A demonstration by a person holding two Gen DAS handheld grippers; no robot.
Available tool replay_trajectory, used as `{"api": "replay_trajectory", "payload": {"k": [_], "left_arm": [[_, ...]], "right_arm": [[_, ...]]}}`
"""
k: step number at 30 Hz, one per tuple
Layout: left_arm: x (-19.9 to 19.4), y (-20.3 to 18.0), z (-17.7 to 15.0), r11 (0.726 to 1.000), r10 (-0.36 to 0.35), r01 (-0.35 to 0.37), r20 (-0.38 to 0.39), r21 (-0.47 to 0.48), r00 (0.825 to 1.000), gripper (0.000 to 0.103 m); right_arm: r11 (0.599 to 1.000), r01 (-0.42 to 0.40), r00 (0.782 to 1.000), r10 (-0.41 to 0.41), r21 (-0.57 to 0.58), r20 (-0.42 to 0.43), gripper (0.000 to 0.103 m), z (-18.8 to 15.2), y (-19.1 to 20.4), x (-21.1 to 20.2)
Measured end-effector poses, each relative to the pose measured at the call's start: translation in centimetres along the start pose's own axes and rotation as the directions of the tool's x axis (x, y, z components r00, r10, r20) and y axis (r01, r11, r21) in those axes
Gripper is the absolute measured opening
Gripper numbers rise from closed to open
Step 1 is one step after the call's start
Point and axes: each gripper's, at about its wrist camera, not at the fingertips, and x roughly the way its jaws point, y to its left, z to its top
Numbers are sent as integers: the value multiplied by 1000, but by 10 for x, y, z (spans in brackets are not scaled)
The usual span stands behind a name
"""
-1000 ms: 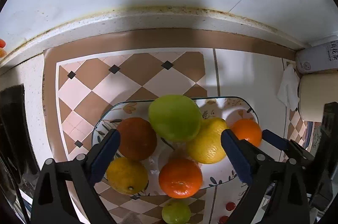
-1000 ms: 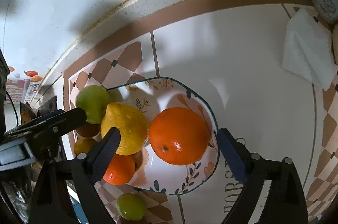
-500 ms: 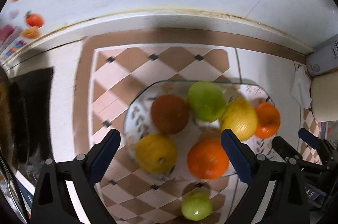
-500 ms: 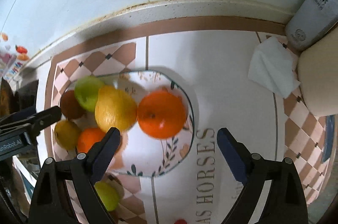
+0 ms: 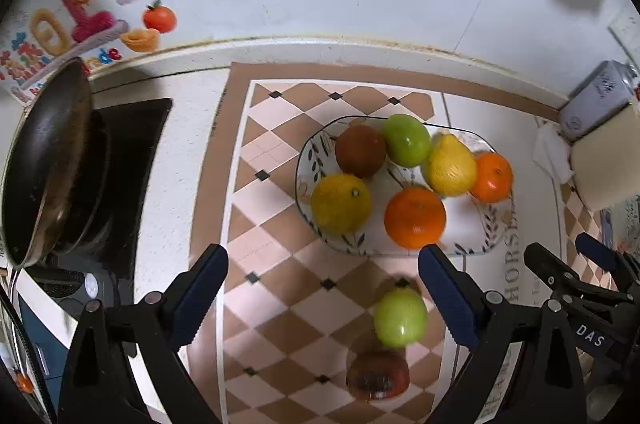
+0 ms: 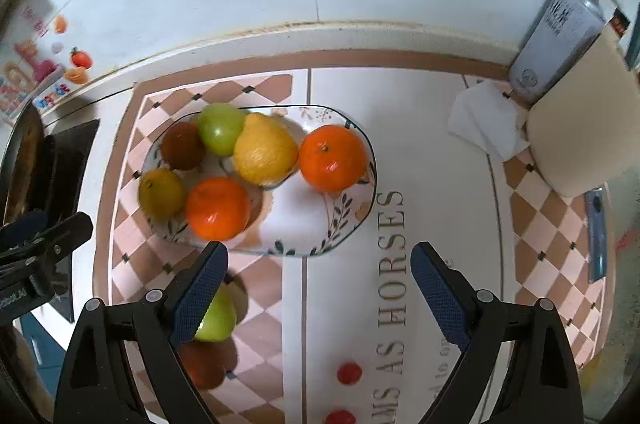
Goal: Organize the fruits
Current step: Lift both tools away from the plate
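A patterned glass plate (image 5: 476, 244) (image 6: 312, 224) sits on the checked mat and holds several fruits: a green apple (image 5: 406, 140) (image 6: 220, 128), a dark red-brown fruit (image 5: 360, 150) (image 6: 182, 146), a lemon (image 5: 450, 164) (image 6: 264, 150), a yellow citrus (image 5: 340, 202) (image 6: 162, 192) and two oranges (image 5: 414, 218) (image 6: 334, 158). In front of the plate lie a second green apple (image 5: 400, 316) (image 6: 218, 320) and a dark red fruit (image 5: 378, 378) (image 6: 202, 364). My left gripper (image 5: 324, 300) is open and empty above the mat. My right gripper (image 6: 320, 298) is also open and empty, above the plate's near edge.
A dark pan (image 5: 44, 160) on a black stove stands at the left. At the right are a grey canister (image 6: 556, 44), a beige box (image 6: 580, 128) and a white tissue (image 6: 486, 122). Two small red fruits (image 6: 349, 373) lie on the lettered mat. A white tiled wall rises behind.
Both grippers have risen and drawn back from the plate, which now looks smaller and farther. The stove, pan, wall stickers and loose fruits have come into view. Both stay open.
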Motion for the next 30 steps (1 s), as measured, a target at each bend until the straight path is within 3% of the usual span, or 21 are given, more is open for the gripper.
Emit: {"api": "replay_trajectory", "payload": {"k": [10,22,26,30], "left_arm": [[-74,-2,-47,999,-7,1,132,45,991,97],[-136,-6,-73,996,-36,14,255,89,966,97],[-142,-8,-78,996,-52,32,251,85,967,97],[-124,-15,-80,995,-60,43,192,92,979,99]], "right_arm": [[1000,-3,992,6,-20,129,95,-48,14,-81],[1000,-29,968,30,-8,248,95,-87,23,-156],[998,-58,966,54,9,253,95,-94,22,-165],[995,-88,968,75,45,239,95,-98,14,-160]]}}
